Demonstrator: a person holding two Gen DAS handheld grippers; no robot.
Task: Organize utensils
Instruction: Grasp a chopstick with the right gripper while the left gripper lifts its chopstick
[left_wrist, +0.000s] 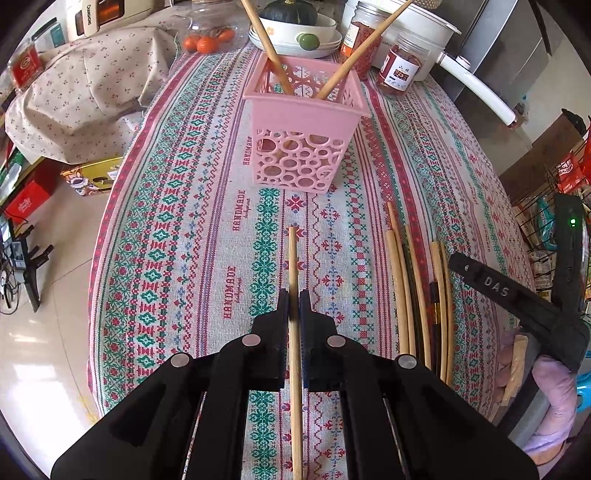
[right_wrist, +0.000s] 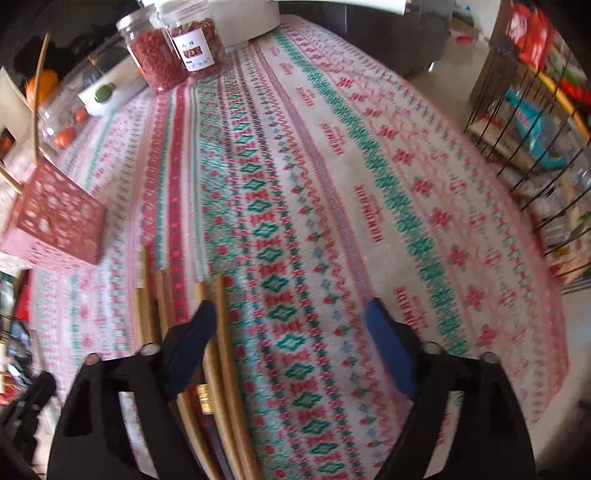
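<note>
My left gripper is shut on a wooden chopstick, which points toward the pink openwork basket ahead of it. Two chopsticks lean inside that basket. Several loose chopsticks lie side by side on the patterned tablecloth to the right. In the right wrist view my right gripper stands open low over this bundle of chopsticks. The outermost ones lie just inside its left finger, and no pad presses on them. The basket is at the far left there.
Behind the basket stand stacked bowls with a dark squash, a glass bowl of oranges, two jars of red dried food and a white pot. A wire rack stands past the table's right edge; boxes sit on the floor at left.
</note>
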